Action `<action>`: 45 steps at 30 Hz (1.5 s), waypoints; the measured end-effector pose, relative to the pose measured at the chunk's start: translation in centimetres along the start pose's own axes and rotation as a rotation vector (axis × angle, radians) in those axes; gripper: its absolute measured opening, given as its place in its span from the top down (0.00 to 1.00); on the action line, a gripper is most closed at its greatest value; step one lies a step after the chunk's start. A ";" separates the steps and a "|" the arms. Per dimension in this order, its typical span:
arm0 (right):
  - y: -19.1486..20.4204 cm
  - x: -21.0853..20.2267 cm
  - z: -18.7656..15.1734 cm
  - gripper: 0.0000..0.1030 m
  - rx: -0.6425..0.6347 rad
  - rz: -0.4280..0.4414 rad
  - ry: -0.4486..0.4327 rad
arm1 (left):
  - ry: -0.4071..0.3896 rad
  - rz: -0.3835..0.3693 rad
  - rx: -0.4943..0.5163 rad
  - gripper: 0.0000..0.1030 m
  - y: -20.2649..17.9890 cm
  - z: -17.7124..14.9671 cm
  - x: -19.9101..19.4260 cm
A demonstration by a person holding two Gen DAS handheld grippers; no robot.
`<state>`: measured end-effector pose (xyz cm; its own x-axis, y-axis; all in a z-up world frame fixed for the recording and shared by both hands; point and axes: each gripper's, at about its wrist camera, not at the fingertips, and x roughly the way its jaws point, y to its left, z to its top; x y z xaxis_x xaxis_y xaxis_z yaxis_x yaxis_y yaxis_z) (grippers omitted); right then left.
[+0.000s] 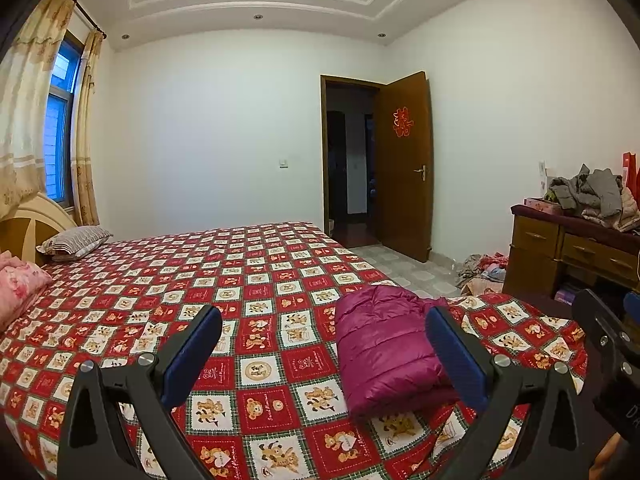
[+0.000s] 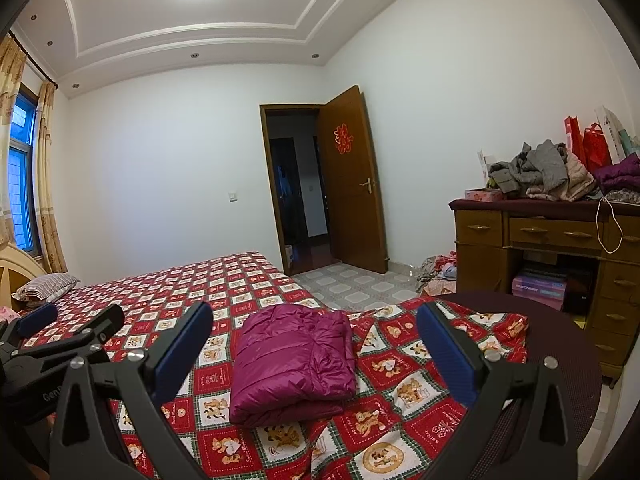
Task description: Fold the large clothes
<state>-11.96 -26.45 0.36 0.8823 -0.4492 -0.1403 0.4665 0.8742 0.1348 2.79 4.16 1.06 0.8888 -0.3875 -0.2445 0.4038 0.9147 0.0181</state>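
Observation:
A magenta puffer jacket point(image 1: 382, 346) lies folded into a compact rectangle on the red checked bedspread point(image 1: 256, 280), near the bed's foot corner. It also shows in the right wrist view point(image 2: 292, 354). My left gripper point(image 1: 324, 344) is open and empty, held above the bed, with the jacket just inside its right finger. My right gripper point(image 2: 314, 344) is open and empty, and the jacket lies between its fingers, beyond the tips. The left gripper also shows at the left edge of the right wrist view point(image 2: 72, 322).
A wooden desk point(image 2: 560, 236) stands at the right with a pile of unfolded clothes point(image 2: 548, 174) on top. More clothes point(image 2: 438, 274) lie on the tiled floor. Pillows point(image 1: 74, 242) sit at the headboard. The door point(image 1: 404, 164) stands open.

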 end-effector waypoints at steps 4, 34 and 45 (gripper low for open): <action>0.0 0.0 0.0 0.00 0.000 0.000 -0.001 | 0.001 0.001 -0.004 0.01 0.1 0.1 0.1; 0.0 0.2 0.0 0.00 -0.016 -0.017 0.004 | 0.035 0.044 0.005 0.01 0.1 -0.1 1.3; 0.2 0.5 -0.5 0.00 -0.028 -0.024 0.029 | 0.040 0.052 -0.012 0.01 1.0 -0.2 1.8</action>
<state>-11.46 -26.36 -0.13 0.8686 -0.4649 -0.1717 0.4852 0.8682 0.1036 4.75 4.36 0.40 0.8989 -0.3350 -0.2824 0.3546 0.9348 0.0199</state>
